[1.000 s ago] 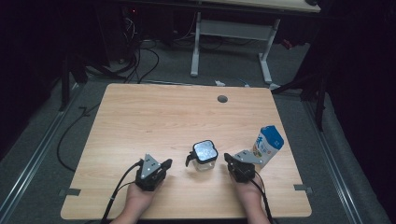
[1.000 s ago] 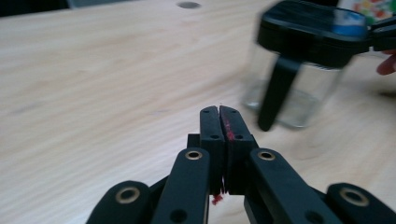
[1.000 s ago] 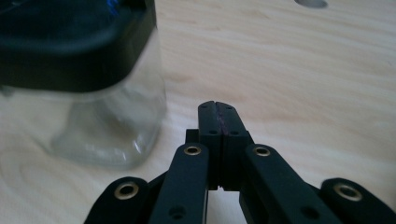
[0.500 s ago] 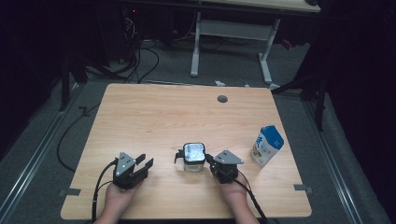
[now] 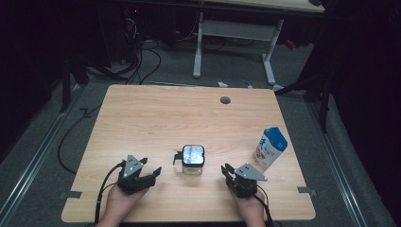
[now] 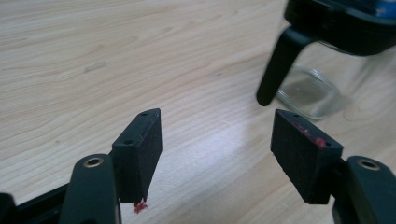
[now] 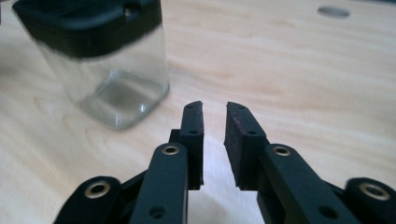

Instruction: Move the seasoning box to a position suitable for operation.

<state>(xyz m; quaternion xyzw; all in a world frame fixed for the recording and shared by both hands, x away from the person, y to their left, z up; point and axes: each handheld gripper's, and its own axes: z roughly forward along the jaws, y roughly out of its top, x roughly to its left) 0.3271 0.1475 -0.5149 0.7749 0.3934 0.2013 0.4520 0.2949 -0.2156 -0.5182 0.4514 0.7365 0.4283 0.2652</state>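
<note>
The left tool (image 5: 150, 172) sits with its jaws spread wide and empty, just left of the clear glass jar (image 5: 192, 161) with the black lid. The right tool (image 5: 229, 171) has its jaws nearly closed, a thin gap between them, gripping nothing, just right of the jar. A blue-and-white milk carton (image 5: 270, 148) stands farther right of the jar on the wooden worktop (image 5: 156, 118).

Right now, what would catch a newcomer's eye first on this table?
Probably the clear square glass jar with a black handled lid, standing upright near the front middle of the light wooden table. The left claw and right claw flank it, touching nothing. A blue-and-white carton stands at the right.
</note>
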